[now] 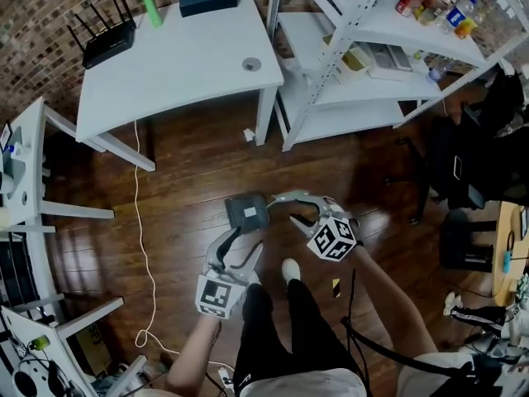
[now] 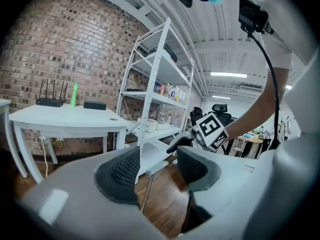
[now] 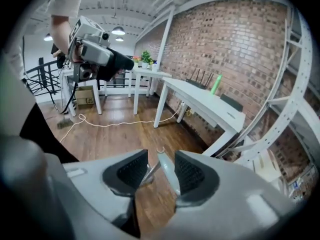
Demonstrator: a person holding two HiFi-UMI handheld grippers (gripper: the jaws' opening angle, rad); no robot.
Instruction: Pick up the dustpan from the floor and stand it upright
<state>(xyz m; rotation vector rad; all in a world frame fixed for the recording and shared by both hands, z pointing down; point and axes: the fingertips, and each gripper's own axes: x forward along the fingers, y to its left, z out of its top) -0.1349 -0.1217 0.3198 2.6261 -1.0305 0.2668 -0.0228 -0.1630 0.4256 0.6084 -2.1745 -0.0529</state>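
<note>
In the head view, the dustpan (image 1: 248, 212) shows as a dark box over the wooden floor (image 1: 182, 180). Your left gripper (image 1: 237, 246) is just behind it and your right gripper (image 1: 287, 208) is beside it. From above I cannot tell whether its lower edge touches the floor.

In the left gripper view, the jaws are clenched, and the thin metal rod (image 2: 145, 191) of the dustpan runs between them. This grip seems to carry the weight, so hold it firmly.

In the right gripper view, the jaws stand a little apart. The pale handle (image 3: 167, 174), with its hook end, lies between them and leans on one pad. Floor shows on its other side, so I judge this is not a real grip. Close on the handle before you tilt anything. Then bring the handle straight up, let the pan's flat base meet the floor first, and release only when the dustpan stands by itself.
</note>
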